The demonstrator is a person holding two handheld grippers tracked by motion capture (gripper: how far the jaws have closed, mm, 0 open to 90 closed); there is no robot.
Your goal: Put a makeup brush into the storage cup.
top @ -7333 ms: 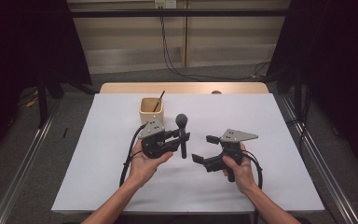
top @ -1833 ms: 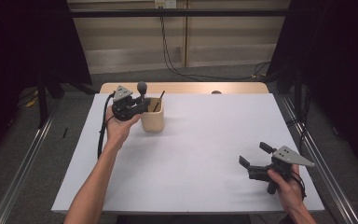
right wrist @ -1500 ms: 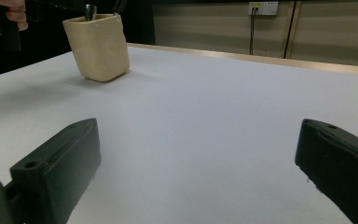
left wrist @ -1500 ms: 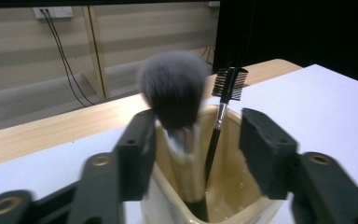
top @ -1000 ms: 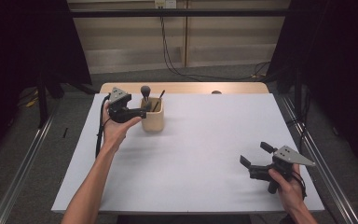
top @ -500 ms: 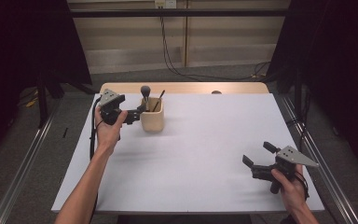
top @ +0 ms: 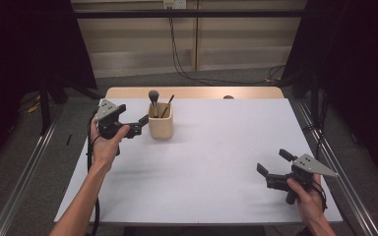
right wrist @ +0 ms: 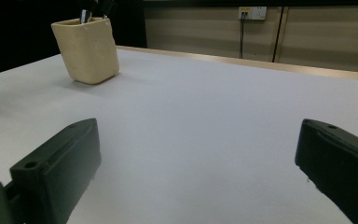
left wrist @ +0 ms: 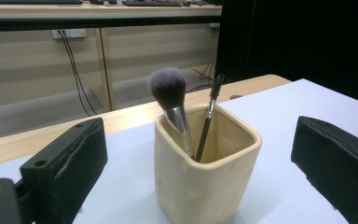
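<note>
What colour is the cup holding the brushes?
Pale cream-yellow; the cup shows best in the left gripper view.

white-topped table, beige wall w/ socket, black curtains either side.

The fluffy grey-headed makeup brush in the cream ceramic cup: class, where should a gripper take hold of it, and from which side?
Probably the silver ferrule just below the grey-headed makeup brush, coming from above. The handle is sunk in the cream ceramic cup, and the thin black brush leans close beside it, so close the jaws across the ferrule, away from that neighbour.
</note>
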